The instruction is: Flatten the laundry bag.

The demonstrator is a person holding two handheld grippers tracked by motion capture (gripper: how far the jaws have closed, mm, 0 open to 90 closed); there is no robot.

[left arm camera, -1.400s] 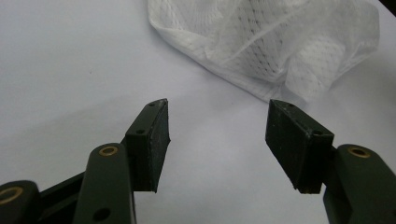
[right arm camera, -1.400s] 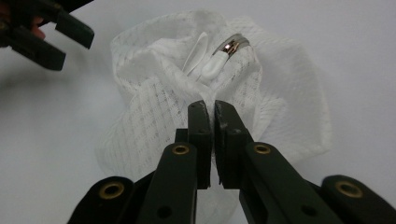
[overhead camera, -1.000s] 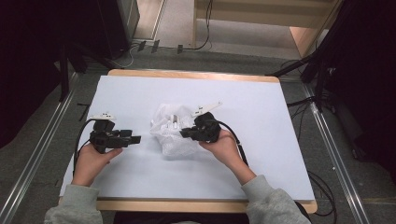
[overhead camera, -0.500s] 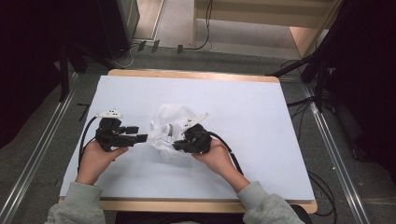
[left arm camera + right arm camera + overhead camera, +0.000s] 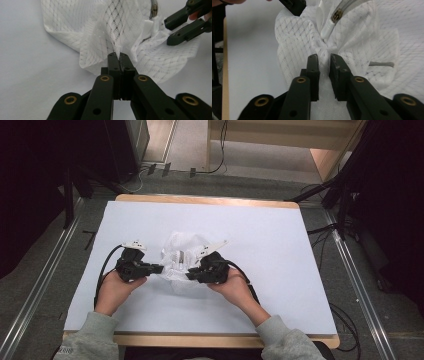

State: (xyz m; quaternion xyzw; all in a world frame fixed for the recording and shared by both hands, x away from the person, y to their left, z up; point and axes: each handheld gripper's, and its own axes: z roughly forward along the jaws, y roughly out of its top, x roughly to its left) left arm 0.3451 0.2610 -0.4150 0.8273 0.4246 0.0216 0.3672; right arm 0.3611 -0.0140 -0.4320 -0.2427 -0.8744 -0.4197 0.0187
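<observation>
Left tongs (image 5: 117,55) clamped on mesh bag (image 5: 105,32); right tongs (image 5: 323,60) parted around it.

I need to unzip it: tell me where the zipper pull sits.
The zipper pull sits top centre in the right gripper view, on the white mesh bag, just beyond the right claw.

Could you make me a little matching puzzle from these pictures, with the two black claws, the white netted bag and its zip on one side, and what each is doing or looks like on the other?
Things:
1. left gripper
2. right gripper
3. mesh bag
4. zipper

States:
A. white, crumpled at the middle of the table
B. jaws pressed together on a fold of mesh
C. metal teeth with a white pull tab
D. jaws slightly apart, mesh between them

Pairs: 1-B, 2-D, 3-A, 4-C
</observation>
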